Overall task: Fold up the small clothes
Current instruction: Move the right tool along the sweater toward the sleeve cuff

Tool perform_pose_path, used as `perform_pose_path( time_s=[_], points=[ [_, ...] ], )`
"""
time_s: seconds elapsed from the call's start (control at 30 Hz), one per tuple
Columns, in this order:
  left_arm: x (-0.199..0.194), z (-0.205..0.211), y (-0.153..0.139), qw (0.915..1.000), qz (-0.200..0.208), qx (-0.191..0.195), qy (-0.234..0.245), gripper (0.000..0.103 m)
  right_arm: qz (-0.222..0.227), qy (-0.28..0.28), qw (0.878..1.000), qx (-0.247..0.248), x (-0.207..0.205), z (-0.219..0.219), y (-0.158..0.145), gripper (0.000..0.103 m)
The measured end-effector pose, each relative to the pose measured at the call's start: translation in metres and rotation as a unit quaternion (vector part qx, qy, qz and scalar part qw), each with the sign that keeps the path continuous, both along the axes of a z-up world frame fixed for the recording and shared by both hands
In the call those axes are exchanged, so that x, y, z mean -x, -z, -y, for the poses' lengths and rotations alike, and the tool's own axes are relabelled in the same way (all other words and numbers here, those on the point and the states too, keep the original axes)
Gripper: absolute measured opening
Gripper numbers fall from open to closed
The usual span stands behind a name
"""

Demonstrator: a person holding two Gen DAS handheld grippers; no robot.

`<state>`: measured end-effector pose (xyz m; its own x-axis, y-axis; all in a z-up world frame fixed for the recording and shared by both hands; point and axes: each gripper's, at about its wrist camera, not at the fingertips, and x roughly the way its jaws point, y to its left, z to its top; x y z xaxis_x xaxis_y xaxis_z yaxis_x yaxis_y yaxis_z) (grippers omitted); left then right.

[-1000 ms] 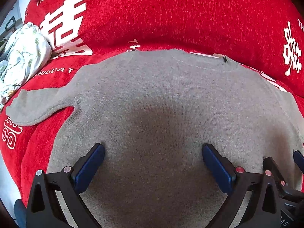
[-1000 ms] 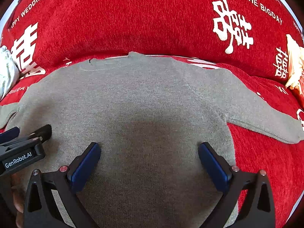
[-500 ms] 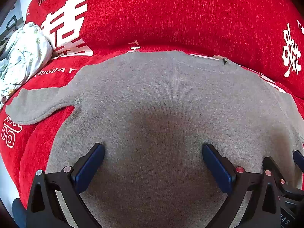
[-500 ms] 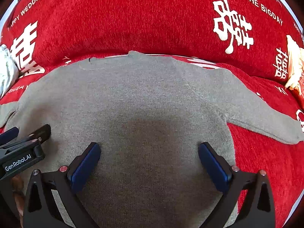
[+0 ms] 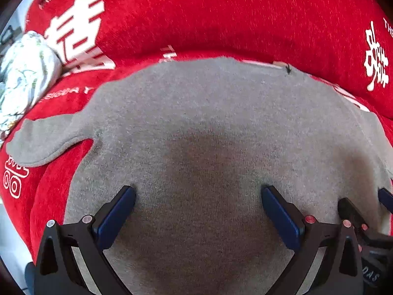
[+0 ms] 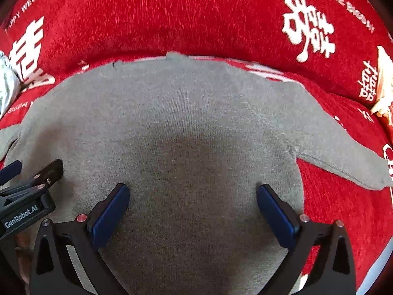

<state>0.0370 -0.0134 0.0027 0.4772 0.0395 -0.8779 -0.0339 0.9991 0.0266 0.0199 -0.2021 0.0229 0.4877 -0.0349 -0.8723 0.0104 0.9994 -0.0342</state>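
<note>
A small grey knit sweater point(image 5: 208, 127) point(image 6: 186, 123) lies flat on a red sofa cover, neck toward the backrest, with one sleeve point(image 5: 46, 140) spread to the left and the other sleeve point(image 6: 343, 157) spread to the right. My left gripper point(image 5: 197, 196) hovers open over the sweater's lower left body, nothing between its blue pads. My right gripper point(image 6: 192, 195) is open over the lower right body, also holding nothing. Each gripper shows at the edge of the other's view.
The red sofa cover point(image 5: 221, 19) with white lettering rises as a backrest behind the sweater. A bundle of white floral cloth point(image 5: 22, 73) lies at the far left. A cream-coloured item point(image 6: 383, 86) sits at the far right.
Both grippers have edged slightly forward over the sweater. The sweater itself has not moved, and both grippers stay open.
</note>
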Motion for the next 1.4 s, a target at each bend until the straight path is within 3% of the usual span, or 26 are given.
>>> perform_pose_path(
  time_s=[0.13, 0.2, 0.53, 1.4],
  points=[
    [-0.014, -0.002, -0.002, 0.9979, -0.063, 0.005, 0.009, 0.103, -0.064, -0.014, 0.998, -0.005, -0.018, 0.0, -0.003, 0.103],
    [-0.018, -0.001, -0.006, 0.9972, -0.074, 0.001, 0.011, 0.103, -0.065, -0.011, 0.998, -0.012, -0.022, 0.003, -0.011, 0.103],
    [-0.013, 0.019, -0.029, 0.9984, -0.046, -0.024, 0.019, 0.103, -0.011, 0.008, 1.0, -0.011, -0.023, 0.018, -0.051, 0.103],
    [-0.01, 0.114, -0.052, 0.9959, -0.021, -0.048, 0.073, 0.103, 0.007, 0.069, 0.997, -0.02, -0.016, 0.104, -0.063, 0.103]
  ],
)
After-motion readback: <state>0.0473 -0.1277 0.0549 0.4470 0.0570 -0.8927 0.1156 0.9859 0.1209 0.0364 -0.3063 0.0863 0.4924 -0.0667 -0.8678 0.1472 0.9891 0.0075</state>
